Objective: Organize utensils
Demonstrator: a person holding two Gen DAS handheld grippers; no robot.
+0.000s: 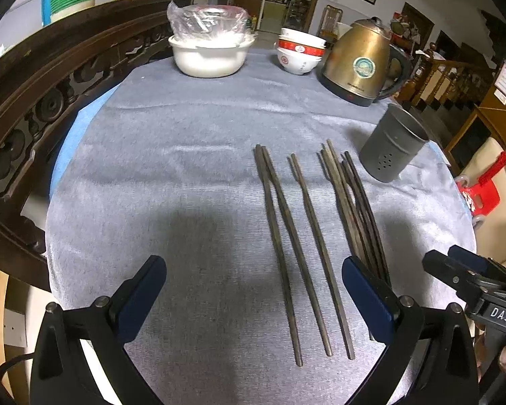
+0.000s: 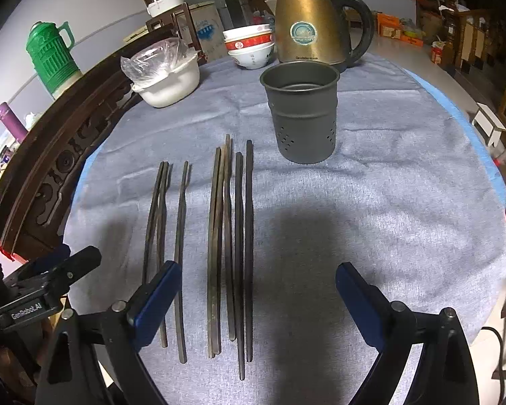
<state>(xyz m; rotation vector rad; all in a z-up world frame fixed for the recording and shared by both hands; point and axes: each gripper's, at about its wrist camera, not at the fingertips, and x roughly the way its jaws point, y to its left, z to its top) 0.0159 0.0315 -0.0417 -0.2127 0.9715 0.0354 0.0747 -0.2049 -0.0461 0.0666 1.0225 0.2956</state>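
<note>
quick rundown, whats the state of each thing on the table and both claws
left claw: open, holding nothing
right claw: open, holding nothing
chopsticks: lying flat on the cloth, loose groups
holder: upright, looks empty
kettle: upright, lid on
bowls: stacked
white basin: plastic-covered

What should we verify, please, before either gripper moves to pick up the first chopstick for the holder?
1. Left gripper open and empty: ok.
2. Right gripper open and empty: ok.
3. Grey holder upright, mouth unobstructed: ok.
4. Chopsticks flat on the cloth, within view: ok.
5. Each chopstick separated for a clean single grasp: not ok, the right group lies bunched and touching.
6. Kettle clear of the holder: cannot tell; it stands close behind.
</note>
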